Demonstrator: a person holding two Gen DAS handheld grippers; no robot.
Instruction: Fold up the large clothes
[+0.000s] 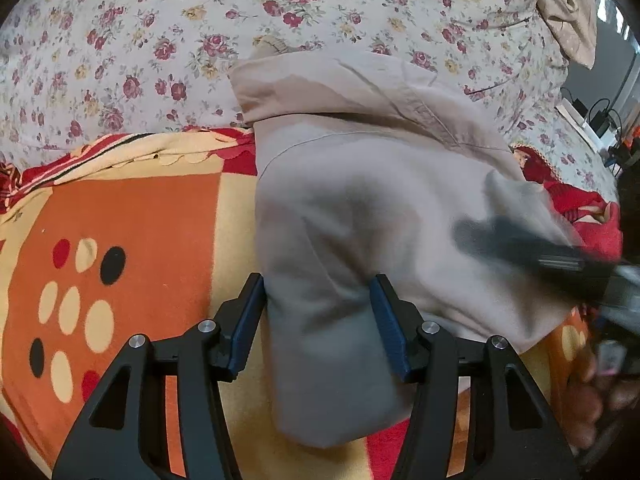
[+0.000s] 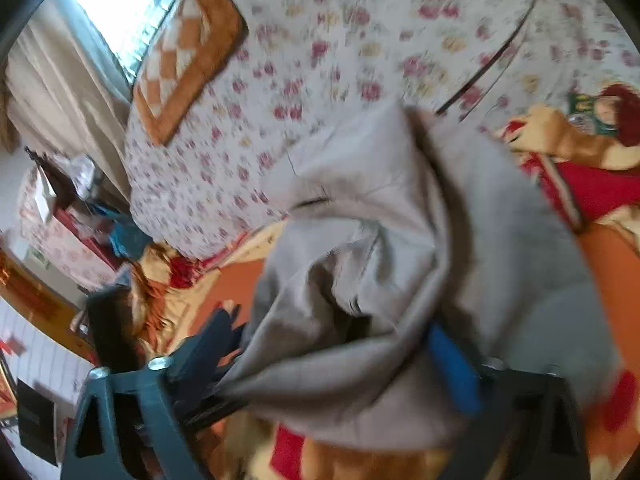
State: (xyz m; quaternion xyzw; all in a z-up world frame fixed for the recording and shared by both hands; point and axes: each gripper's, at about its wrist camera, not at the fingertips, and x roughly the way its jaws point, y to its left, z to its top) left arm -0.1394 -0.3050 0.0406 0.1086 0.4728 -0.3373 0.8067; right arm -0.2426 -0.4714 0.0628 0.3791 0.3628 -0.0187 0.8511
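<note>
Garment (image 1: 360, 200) on blanket (image 1: 140, 220), sheet (image 1: 160, 40) behind, left claw (image 1: 318, 322) astride its near end.

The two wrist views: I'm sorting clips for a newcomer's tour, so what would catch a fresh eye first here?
First, the large crumpled beige cloth garment lying mid-frame on the orange, red and cream spotted blanket. The left claw stands open, its blue pads either side of a fold at the garment's near end. Behind lies the white bedspread with red roses; in the blurred right view, the right claw has cloth bunched between its fingers.
</note>
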